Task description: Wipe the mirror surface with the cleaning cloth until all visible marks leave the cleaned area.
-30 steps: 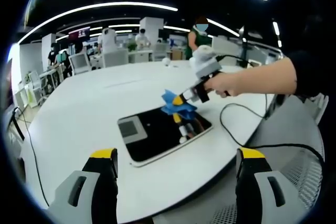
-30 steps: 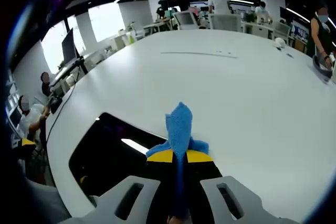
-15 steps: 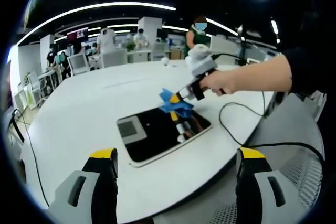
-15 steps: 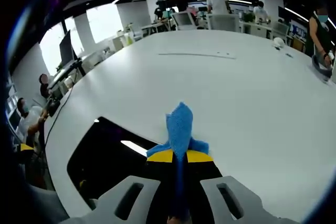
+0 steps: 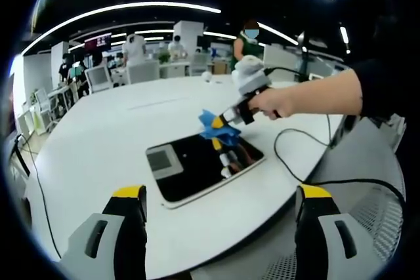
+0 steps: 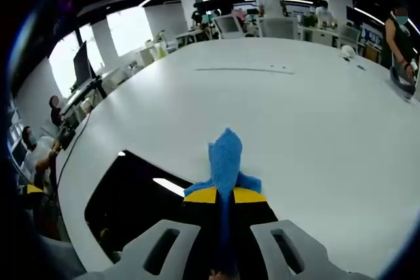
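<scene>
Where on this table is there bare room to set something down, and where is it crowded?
The white table is bare beyond the mirror, out to the far edge by the desks. Bare strips also run between the mirror and the near edge. Crowded: the mirror's far corner, where the right gripper holds the blue cloth, and the black cable beside it.

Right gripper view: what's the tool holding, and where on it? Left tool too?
The right tool is shut on the blue fuzzy cleaning cloth, pinched at its lower end; the rest sticks out ahead. The left tool is open, holding nothing.
</scene>
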